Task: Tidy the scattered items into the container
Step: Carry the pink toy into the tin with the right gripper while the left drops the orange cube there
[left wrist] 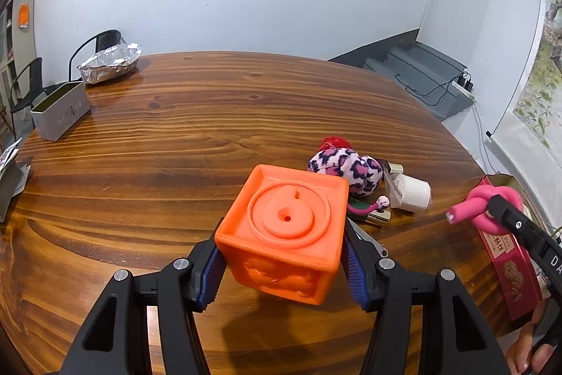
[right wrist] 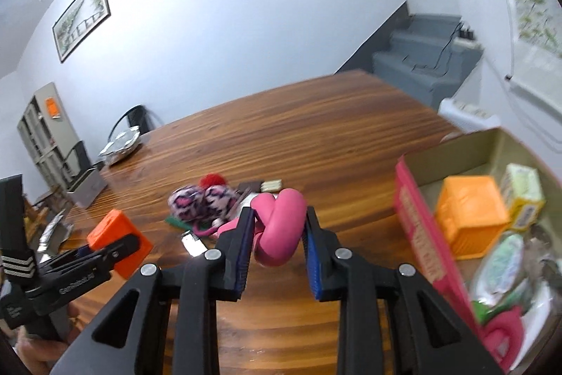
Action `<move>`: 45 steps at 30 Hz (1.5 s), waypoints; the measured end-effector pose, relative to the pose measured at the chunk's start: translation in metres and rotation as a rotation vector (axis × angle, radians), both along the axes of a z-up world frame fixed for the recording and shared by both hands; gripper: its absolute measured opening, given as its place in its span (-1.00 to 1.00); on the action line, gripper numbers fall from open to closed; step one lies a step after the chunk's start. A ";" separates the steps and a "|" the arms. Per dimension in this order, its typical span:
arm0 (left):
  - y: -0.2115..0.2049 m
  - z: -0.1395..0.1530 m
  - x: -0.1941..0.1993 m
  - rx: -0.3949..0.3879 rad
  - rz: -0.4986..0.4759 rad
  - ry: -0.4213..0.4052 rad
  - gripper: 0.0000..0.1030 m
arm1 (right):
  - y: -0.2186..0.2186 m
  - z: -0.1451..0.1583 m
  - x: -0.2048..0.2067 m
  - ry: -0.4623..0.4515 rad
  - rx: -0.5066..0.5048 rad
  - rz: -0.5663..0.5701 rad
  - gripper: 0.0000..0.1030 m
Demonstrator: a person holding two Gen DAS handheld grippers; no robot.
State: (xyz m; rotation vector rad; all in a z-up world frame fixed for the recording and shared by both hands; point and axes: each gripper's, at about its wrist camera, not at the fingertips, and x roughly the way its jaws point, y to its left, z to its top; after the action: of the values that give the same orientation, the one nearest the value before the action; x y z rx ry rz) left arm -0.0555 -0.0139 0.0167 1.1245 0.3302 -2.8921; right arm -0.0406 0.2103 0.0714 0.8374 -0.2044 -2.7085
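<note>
My left gripper [left wrist: 282, 255] is shut on an orange rubber cube [left wrist: 286, 234] and holds it above the wooden table [left wrist: 175, 136]. It also shows in the right wrist view [right wrist: 119, 243], held at the left. My right gripper [right wrist: 277, 231] is shut on a knotted pink rubber toy [right wrist: 281, 227], lifted above the table; this toy also shows in the left wrist view [left wrist: 488, 204]. The red cardboard box [right wrist: 418, 217] stands at the right, holding an orange basket [right wrist: 472, 217], a yellow carton [right wrist: 523, 195] and other items. A pink leopard plush [left wrist: 346, 169], a white roll [left wrist: 411, 192] and small items lie on the table.
A grey tin box [left wrist: 59, 113] and a foil-wrapped dish [left wrist: 109, 64] stand at the table's far left. Chairs stand behind them. Grey steps with a power strip [left wrist: 463, 85] lie beyond the table's far right edge.
</note>
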 end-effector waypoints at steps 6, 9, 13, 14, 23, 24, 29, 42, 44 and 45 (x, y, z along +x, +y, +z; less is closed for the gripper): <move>0.011 0.010 0.008 -0.004 -0.037 0.032 0.17 | 0.038 0.013 0.023 0.043 -0.022 -0.130 -0.43; 0.021 0.010 0.009 -0.010 -0.060 0.032 0.17 | 0.065 0.014 0.037 0.032 -0.010 -0.196 -0.43; 0.037 0.009 0.012 -0.024 -0.105 0.029 0.17 | 0.100 0.017 0.047 0.001 -0.019 -0.281 -0.43; 0.042 0.010 0.013 -0.029 -0.117 0.032 0.17 | 0.109 0.019 0.049 -0.005 -0.020 -0.301 -0.43; 0.075 0.028 0.022 -0.007 -0.195 0.073 0.17 | 0.187 0.011 0.067 -0.060 -0.050 -0.506 0.60; 0.078 0.028 0.022 -0.010 -0.198 0.072 0.17 | 0.190 0.012 0.069 -0.052 -0.045 -0.517 0.60; 0.090 0.025 0.020 -0.009 -0.209 0.055 0.17 | 0.204 0.009 0.080 -0.056 -0.084 -0.529 0.61; 0.128 0.023 0.011 -0.016 -0.245 0.023 0.17 | 0.213 0.008 0.098 0.014 -0.109 -0.520 0.68; 0.141 0.027 0.009 -0.031 -0.268 0.031 0.17 | 0.221 0.007 0.102 0.020 -0.117 -0.537 0.69; 0.149 0.029 0.008 -0.038 -0.284 0.034 0.17 | 0.226 0.006 0.104 0.020 -0.128 -0.545 0.71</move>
State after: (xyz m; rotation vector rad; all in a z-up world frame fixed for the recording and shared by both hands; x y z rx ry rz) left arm -0.0474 0.1355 0.0455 1.2077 0.1241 -3.1471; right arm 0.0630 0.4358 0.0776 0.8084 -0.6829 -3.1514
